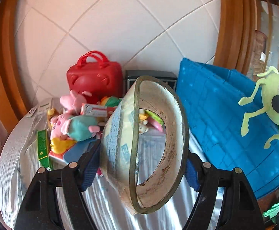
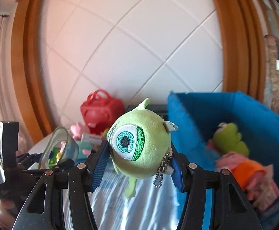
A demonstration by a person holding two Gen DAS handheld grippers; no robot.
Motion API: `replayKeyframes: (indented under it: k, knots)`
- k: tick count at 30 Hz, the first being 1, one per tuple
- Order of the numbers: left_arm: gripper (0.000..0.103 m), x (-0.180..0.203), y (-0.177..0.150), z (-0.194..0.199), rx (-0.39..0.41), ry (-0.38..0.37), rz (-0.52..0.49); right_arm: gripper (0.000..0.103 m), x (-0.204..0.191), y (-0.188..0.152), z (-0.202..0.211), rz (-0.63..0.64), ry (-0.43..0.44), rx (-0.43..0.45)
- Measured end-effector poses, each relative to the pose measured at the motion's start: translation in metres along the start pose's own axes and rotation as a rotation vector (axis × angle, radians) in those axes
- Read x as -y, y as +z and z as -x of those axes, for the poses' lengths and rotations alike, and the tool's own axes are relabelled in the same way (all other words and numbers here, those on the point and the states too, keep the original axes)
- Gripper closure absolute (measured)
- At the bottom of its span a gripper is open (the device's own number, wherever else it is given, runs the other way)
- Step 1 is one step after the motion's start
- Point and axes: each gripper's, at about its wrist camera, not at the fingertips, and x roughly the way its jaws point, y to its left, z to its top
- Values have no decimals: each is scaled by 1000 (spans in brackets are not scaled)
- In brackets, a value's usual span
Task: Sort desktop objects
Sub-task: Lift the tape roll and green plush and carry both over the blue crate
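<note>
Tape roll sits clamped on edge in your left gripper, above the bench. Right of it, your right gripper pinches the green one-eyed plush; the blue bin lies just to its right, nearer that hand.

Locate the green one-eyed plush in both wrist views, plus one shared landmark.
Left wrist: green one-eyed plush at far right edge, held in front of the blue bin.
Right wrist: centre frame, clamped between the right gripper fingers.
Shared landmark: red case against the tiled wall.
</note>
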Motion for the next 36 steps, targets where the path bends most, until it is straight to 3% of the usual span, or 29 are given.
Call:
replayKeyframes:
  k: [5, 10, 15, 20, 28, 36]
  knots:
    - [28, 75, 27, 21, 86, -97, -19, 45, 62, 15, 61, -5, -144, 88]
    - [28, 164, 45, 31, 110, -210, -26, 45, 135, 20, 100, -28, -259, 112]
    - [28, 251, 53, 27, 89, -240, -77, 45, 201, 17, 113, -43, -325, 113]
    - [28, 327, 52, 11, 32, -221, -145, 45, 257, 6, 109, -50, -351, 84]
    - [28, 383, 32, -20, -68, -173, -231, 45, 318, -14, 99, -90, -364, 38]
    - [27, 385, 30, -27, -79, -130, -220, 45, 337, -27, 72, -91, -350, -25]
